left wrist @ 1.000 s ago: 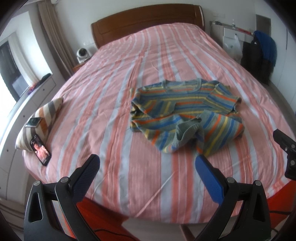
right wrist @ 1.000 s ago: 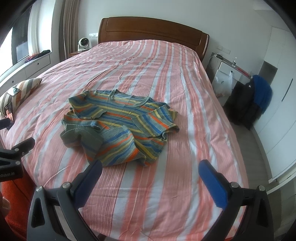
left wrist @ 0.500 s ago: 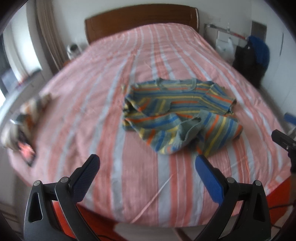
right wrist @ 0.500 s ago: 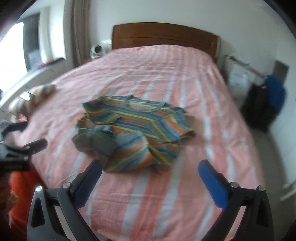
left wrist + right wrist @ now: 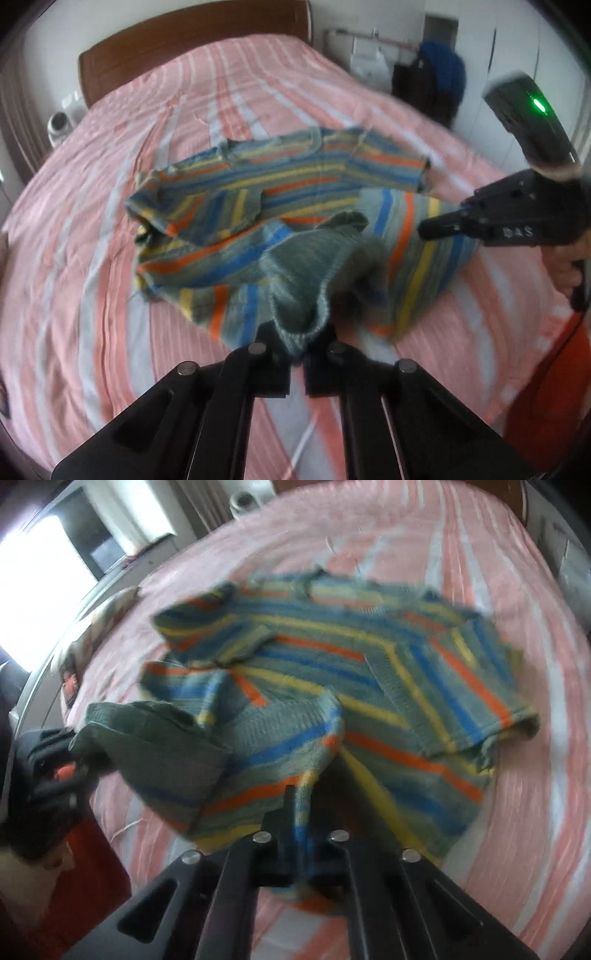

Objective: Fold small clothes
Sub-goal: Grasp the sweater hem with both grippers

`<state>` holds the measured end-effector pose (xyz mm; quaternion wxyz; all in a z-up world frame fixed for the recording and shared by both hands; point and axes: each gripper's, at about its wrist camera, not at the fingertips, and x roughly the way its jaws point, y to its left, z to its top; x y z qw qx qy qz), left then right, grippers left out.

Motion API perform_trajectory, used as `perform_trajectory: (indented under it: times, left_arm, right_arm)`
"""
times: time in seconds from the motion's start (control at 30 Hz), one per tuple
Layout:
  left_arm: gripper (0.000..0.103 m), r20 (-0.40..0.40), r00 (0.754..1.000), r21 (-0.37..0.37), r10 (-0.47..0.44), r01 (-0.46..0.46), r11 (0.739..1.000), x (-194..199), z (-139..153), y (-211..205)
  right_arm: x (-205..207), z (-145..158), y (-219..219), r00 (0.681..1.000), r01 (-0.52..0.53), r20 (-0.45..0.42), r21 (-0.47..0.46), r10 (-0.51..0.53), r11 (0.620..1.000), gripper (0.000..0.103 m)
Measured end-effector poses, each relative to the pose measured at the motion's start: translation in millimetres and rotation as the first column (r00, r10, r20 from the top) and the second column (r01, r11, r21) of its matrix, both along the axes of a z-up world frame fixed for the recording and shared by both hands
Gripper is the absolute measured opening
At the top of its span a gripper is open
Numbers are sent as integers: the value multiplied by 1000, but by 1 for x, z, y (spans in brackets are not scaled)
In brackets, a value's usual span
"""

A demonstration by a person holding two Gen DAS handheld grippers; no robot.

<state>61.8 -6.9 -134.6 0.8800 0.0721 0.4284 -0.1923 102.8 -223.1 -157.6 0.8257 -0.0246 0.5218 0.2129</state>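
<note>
Left wrist: left gripper (image 5: 295,345) pinches sweater (image 5: 280,206) hem on bed (image 5: 74,295). Right gripper (image 5: 301,834) likewise pinches the near hem; its side lettering is unreadable.

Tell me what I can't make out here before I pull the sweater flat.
- Left wrist view: the left tool tips, buried in the striped sweater hem.
- Right wrist view: the right tool tips, covered by sweater folds.
- Both views: the knit's detail, motion-blurred.
- Right wrist view: the pillow, smeared and washed out by window glare.
</note>
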Motion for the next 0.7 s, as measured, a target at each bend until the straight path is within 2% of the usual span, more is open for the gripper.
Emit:
perform_trajectory:
  times: [0.03, 0.13, 0.2, 0.23, 0.3, 0.4, 0.43, 0.47, 0.5, 0.53, 0.57, 0.63, 0.7]
  left_arm:
    - [2, 2, 1000, -32, -3, 3, 999, -16, 9, 14]
    - [2, -7, 1000, -59, -25, 25, 998, -62, 23, 41]
    - [2, -55, 997, -36, -53, 51, 998, -97, 18, 50]
    - [3, -78, 995, 2, -55, 55, 998, -110, 11, 50]
    - [5, -130, 991, 73, -44, 54, 996, -128, -7, 49]
    - [7, -249, 968, 114, -14, 44, 993, -137, -33, 50]
    - [17, -263, 965, 112, 0, 31, 993, -135, -35, 54]
    - [27, -260, 965, 106, 12, 17, 994, -133, -33, 58]
    - [52, -248, 968, 95, 29, -5, 995, -129, -28, 63]
    - [73, -212, 975, 62, 64, -52, 997, -123, -17, 71]
    - [78, -187, 978, 33, 88, -84, 996, -119, -9, 75]
    - [80, -153, 980, -13, 131, -135, 991, -105, 2, 79]
    - [83, -123, 976, 8, 181, -181, 983, -82, 4, 68]
  right_arm:
    - [-16, 11, -1, 999, -33, 36, -4, 33, 999, 3]
    - [-80, 45, -15, 990, -111, 90, -2, 111, 994, 3]
    - [-125, 55, -25, 980, -155, 113, -70, 162, 985, 4]
    - [-150, 53, -31, 977, -178, 102, -104, 189, 978, 4]
    - [-172, 39, -39, 979, -185, 59, -128, 193, 974, 4]
    - [-194, -3, -55, 990, -139, -33, -196, 135, 971, 19]
    - [-197, -13, -60, 992, -125, -58, -216, 115, 968, 33]
    - [-199, -23, -67, 993, -103, -81, -238, 86, 966, 41]
    - [-200, -29, -76, 994, -76, -93, -248, 54, 966, 49]
    - [-201, -30, -84, 995, -55, -95, -242, 32, 969, 49]
    - [-201, -27, -95, 996, -15, -90, -211, -4, 977, 49]
    - [-198, -18, -111, 994, 68, -76, -147, -80, 987, 52]
    - [-195, -13, -121, 986, 142, -77, -62, -147, 988, 55]
